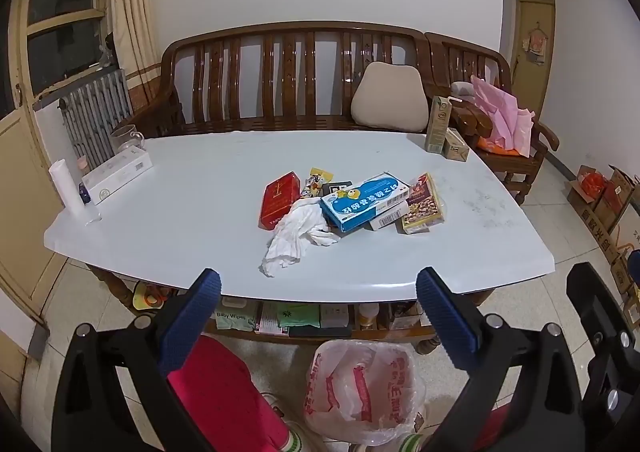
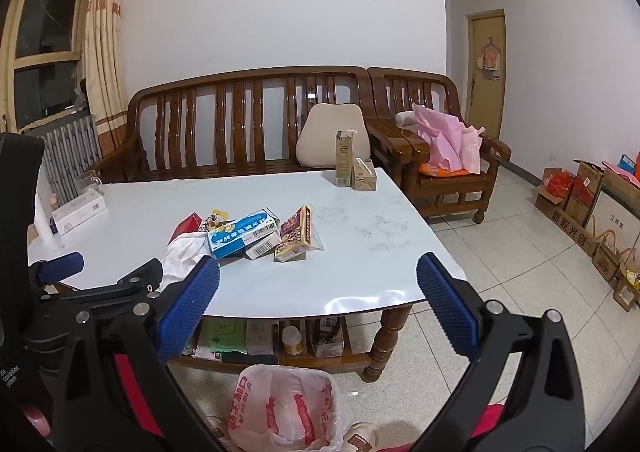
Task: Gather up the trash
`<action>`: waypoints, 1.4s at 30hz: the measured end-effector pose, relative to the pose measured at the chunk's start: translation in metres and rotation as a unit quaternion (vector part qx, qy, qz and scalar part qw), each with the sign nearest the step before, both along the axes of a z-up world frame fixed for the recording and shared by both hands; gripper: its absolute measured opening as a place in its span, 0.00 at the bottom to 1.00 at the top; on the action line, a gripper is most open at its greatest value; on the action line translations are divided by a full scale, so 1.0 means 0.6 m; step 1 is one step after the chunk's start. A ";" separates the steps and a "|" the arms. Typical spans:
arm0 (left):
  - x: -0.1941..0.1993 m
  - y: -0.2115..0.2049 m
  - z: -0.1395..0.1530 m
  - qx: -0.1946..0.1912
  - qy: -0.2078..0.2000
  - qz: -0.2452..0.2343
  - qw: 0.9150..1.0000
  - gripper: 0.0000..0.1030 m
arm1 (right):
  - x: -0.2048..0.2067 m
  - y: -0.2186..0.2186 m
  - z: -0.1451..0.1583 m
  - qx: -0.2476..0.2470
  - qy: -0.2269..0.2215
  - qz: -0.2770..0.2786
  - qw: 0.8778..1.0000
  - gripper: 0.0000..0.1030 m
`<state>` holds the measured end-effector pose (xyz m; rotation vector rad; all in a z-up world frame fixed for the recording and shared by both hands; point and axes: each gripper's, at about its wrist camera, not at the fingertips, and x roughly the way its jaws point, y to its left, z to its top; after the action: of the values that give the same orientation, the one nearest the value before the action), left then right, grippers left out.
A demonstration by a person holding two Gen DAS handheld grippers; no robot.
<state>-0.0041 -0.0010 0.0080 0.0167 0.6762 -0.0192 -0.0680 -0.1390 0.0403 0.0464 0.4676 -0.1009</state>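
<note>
Grippers hang in the air in front of the white table (image 1: 180, 219), both tipped down a little. The left gripper (image 1: 318, 316) has its jaws spread wide with nothing between them. The right gripper (image 2: 318, 306) is spread wide too and holds nothing. Each has black arms and blue bumpy pads (image 2: 188, 308).

Only the person's bright pink trouser legs (image 1: 224, 392) show, low down and partly hidden by the gripper arms. In the right wrist view, the left gripper blocks the left end of the table.

Trash sits in a heap near the middle of the table. A crumpled white tissue (image 1: 298, 238) lies soft and wrinkly at the front. Touching it are a flat red box (image 1: 279, 199) and a blue and white box (image 1: 366, 199) that leans on top of other packs. A brown snack box (image 1: 423, 204) lies just beside it on the right. A small yellow wrapper (image 1: 318, 179) peeks out behind, too small to read.

A thin plastic trash bag (image 1: 362, 388) with red print stands open on the tiled floor, just in front of the table. Its bottom is cut off.

A tall milk carton (image 1: 439, 123) with a straw stands upright at the far right corner. A shiny wooden bench (image 1: 288, 63) with slats runs behind the table.
</note>
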 end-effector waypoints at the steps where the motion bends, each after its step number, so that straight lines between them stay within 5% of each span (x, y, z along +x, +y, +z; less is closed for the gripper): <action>1: -0.002 -0.001 0.000 0.001 -0.002 0.001 1.000 0.93 | 0.000 -0.001 0.000 0.000 0.000 0.000 1.000 0.94; 42: -0.010 0.001 0.016 0.005 -0.013 -0.003 1.000 0.93 | -0.014 -0.002 0.015 0.002 -0.004 0.000 1.000 0.94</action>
<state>-0.0104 -0.0003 0.0176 0.0283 0.6510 -0.0215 -0.0762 -0.1402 0.0492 0.0511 0.4593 -0.1005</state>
